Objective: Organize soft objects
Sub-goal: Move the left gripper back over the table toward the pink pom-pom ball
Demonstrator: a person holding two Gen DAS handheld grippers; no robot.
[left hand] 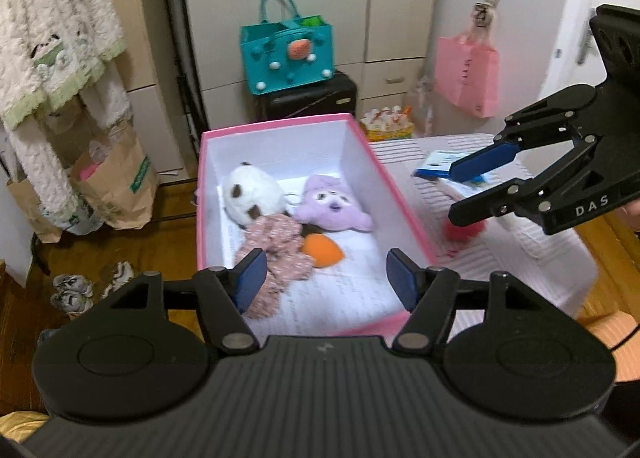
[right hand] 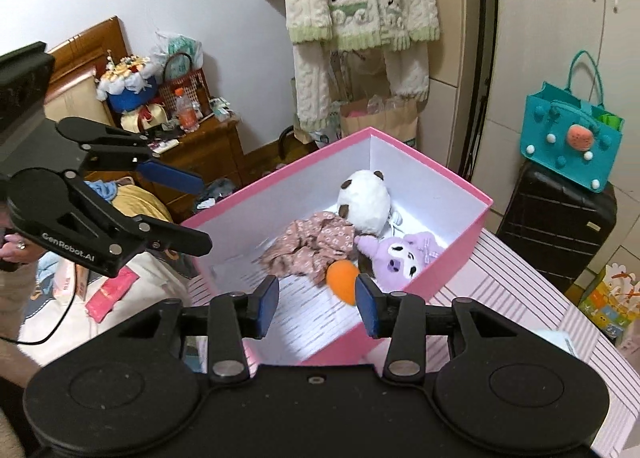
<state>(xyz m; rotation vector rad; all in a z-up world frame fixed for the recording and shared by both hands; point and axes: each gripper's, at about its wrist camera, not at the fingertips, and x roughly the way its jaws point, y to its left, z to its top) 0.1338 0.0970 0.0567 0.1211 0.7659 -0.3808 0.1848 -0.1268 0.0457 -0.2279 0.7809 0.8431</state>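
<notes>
A pink box (left hand: 362, 141) (right hand: 476, 225) with white inside stands on a striped cloth-covered table (left hand: 532, 258). In it lie a white panda plush (left hand: 250, 193) (right hand: 366, 197), a purple plush (left hand: 334, 203) (right hand: 400, 258), a floral pink cloth (left hand: 280, 258) (right hand: 308, 244) and an orange soft ball (left hand: 322, 250) (right hand: 342, 278). My left gripper (left hand: 326, 280) is open and empty above the box's near end; it also shows in the right wrist view (right hand: 196, 213). My right gripper (right hand: 316, 304) is open and empty over the box's edge. In the left wrist view the right gripper (left hand: 460, 189) hovers right of the box, above a red fuzzy object (left hand: 464, 232).
A blue-and-white packet (left hand: 440, 163) lies on the table right of the box. Behind are a teal bag (left hand: 288, 53) on a black suitcase (right hand: 556, 217), a pink bag (left hand: 466, 73), hanging knitwear (right hand: 360, 1), paper bags (left hand: 112, 185) and a cluttered wooden nightstand (right hand: 200, 145).
</notes>
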